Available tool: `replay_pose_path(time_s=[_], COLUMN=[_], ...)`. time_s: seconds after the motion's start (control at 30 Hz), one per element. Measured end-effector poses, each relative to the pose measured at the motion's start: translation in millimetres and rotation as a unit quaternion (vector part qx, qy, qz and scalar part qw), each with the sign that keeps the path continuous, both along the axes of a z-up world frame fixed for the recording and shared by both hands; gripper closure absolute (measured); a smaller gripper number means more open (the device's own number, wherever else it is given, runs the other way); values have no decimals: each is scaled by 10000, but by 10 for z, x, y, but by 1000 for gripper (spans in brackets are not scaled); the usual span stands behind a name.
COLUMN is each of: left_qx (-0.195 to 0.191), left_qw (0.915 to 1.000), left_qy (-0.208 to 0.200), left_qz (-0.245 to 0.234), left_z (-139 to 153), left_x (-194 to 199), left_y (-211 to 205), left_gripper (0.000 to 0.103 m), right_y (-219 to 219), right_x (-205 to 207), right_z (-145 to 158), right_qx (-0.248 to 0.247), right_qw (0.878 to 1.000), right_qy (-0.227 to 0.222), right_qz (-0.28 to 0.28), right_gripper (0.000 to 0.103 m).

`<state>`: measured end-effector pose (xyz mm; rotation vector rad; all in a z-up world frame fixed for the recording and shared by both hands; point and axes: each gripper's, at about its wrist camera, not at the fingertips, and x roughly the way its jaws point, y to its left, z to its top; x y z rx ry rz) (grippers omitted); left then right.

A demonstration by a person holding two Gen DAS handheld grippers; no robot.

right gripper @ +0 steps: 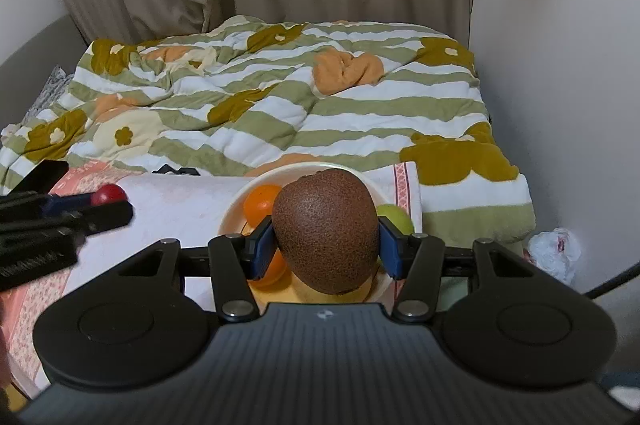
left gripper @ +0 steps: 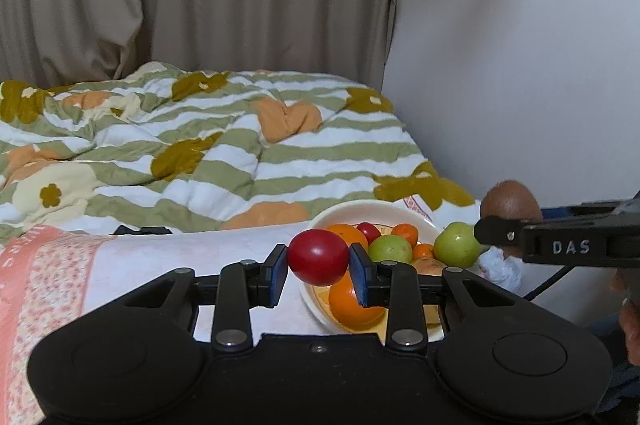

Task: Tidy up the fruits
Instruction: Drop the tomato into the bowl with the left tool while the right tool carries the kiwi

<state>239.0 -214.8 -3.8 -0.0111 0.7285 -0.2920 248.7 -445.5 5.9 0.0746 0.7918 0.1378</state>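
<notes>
Pinching a red fruit (left gripper: pixel 318 257) between its blue pads, the left tool (left gripper: pixel 319 267) held it in the air just above the near-left rim of the white bowl (left gripper: pixel 348 211); the pads met the smooth round skin only at its two sides, so a slight slackening or tilt could have let it roll out and drop onto the white cloth (left gripper: pixel 180 253) instead of the bowl. The right tool (right gripper: pixel 326 245) was clamped on a large brown fruit (right gripper: pixel 326 229), held over the same bowl; its bulk hid most of what lay below in that view, so lowering it blind risked knocking an orange (left gripper: pixel 354 301) or a green fruit (left gripper: pixel 390 249). Another green fruit (left gripper: pixel 456 244) sat at the bowl's far right edge and looked easy to dislodge onto the bed (left gripper: pixel 200 153). With both tools close over one crowded bowl, they might also have collided.
</notes>
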Motion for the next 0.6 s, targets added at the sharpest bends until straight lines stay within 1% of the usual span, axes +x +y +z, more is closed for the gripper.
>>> replay_pose_path(time_s=[0.27,0.43,0.6], left_qx=[201,338,456], left_qw=[9987,9965,9945], left_qy=[421,692,830], left_qz=[-195,-339,-437], left_z=[-414,-657,-777], left_x=[479,703,825], left_y=[-209,-264,-286], left_gripper=[67,66,66], right_y=[-43,-64,-51], right_x=[399,606,771], right_z=[-214,-342,-449], right_qx=[-14,11,15], right_qw=[9998,9993,9987], right_qy=[203,346,476], right_qz=[-39,-130,-171], right_gripper=[35,35,35])
